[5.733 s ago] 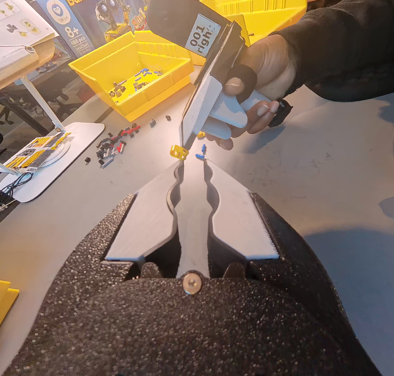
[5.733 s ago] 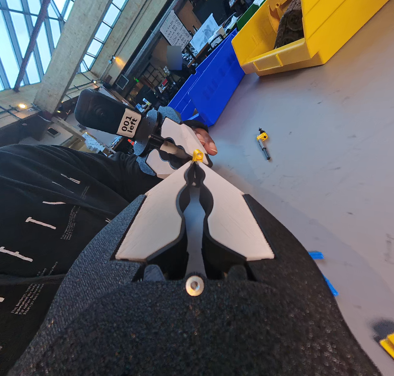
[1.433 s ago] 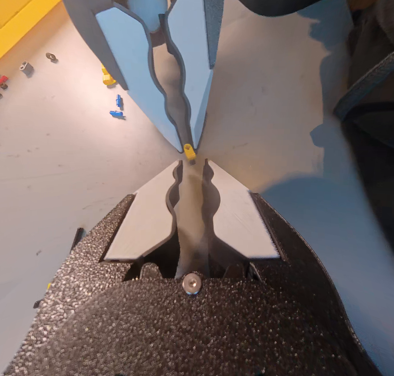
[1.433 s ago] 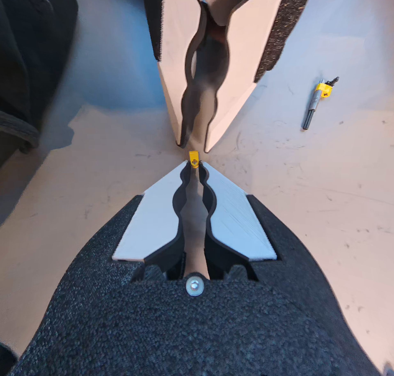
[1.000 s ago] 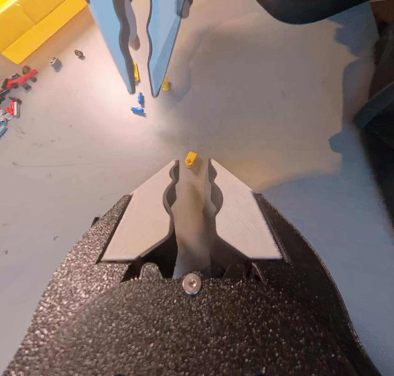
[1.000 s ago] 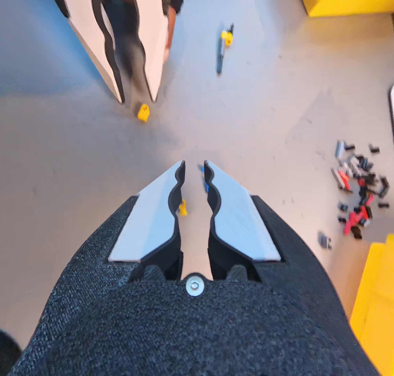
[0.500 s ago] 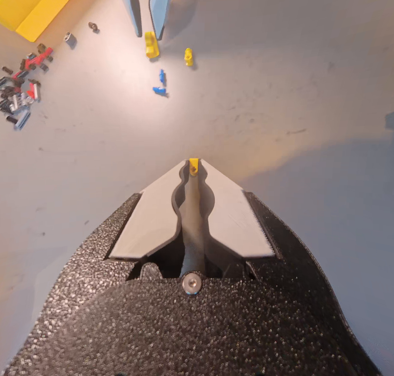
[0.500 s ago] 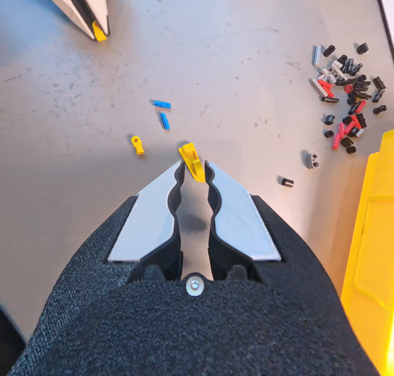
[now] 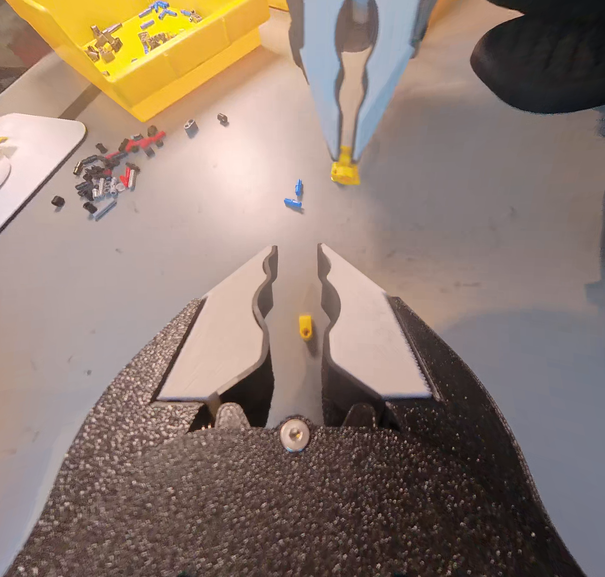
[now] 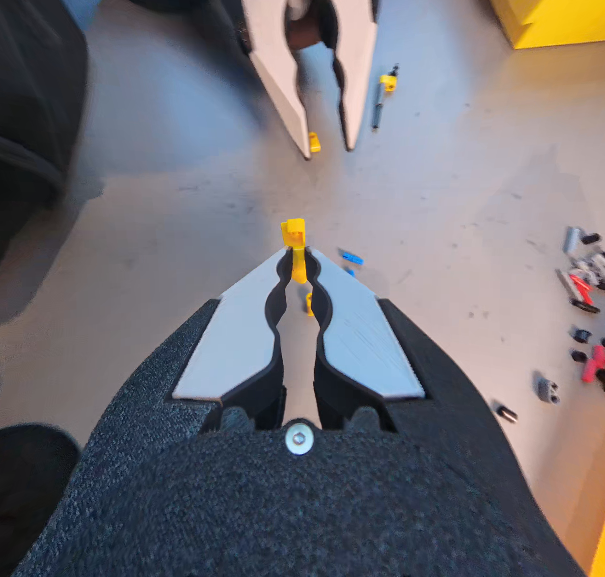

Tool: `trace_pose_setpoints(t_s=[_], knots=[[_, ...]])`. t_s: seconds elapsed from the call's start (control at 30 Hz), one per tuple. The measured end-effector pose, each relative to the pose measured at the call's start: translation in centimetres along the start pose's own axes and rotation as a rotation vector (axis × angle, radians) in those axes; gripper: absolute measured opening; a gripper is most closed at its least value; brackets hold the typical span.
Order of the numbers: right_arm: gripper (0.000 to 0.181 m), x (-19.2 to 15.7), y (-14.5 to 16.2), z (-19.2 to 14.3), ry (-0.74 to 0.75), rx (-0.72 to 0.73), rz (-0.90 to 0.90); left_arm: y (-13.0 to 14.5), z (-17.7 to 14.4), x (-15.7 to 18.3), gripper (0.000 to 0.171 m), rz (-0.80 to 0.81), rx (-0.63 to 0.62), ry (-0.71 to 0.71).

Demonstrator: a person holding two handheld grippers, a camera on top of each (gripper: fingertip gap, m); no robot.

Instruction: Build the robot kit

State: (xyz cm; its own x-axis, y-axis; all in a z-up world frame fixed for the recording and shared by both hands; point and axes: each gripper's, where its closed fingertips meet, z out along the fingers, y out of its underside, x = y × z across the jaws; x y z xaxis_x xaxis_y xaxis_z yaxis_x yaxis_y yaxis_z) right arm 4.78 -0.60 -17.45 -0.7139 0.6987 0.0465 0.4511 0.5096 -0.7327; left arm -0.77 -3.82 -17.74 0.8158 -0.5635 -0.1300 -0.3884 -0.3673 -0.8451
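The left tool (image 9: 297, 250), clamped on the small yellow connector (image 9: 305, 327) half a second ago, now stands parted, the piece lying on the bench (image 9: 458, 233) between its fingers. The right tool (image 10: 297, 250), empty a moment back, grips the yellow curved piece (image 10: 296, 250) (lifted clear).

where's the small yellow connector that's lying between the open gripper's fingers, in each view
Left wrist view: the small yellow connector lies on the table between the open left gripper fingers, below centre.
Right wrist view: it sits upper centre, by the far gripper's fingertip.
Shared landmark: the two blue pins on the table.
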Motion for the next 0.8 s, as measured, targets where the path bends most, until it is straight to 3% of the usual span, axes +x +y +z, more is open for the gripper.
trace_pose_setpoints(t_s=[0.13,0.33,0.43,0.8], knots=[[0.007,-2.0,0.7,0.7,-0.092,-0.066,-0.006,-0.7,2.9,-0.6,0.022,-0.017,-0.069,0.004],[0.007,-2.1,1.9,0.2,-0.079,-0.087,0.017,-1.1,6.6,-0.5,0.026,0.045,-0.165,0.090],[0.007,-1.9,1.9,-0.1,-0.070,-0.083,0.019,-0.8,7.4,-0.3,0.027,0.102,-0.207,0.139],[0.007,-1.4,2.3,0.0,-0.055,-0.089,0.029,-0.2,7.6,-0.5,0.012,0.055,-0.225,0.136]])
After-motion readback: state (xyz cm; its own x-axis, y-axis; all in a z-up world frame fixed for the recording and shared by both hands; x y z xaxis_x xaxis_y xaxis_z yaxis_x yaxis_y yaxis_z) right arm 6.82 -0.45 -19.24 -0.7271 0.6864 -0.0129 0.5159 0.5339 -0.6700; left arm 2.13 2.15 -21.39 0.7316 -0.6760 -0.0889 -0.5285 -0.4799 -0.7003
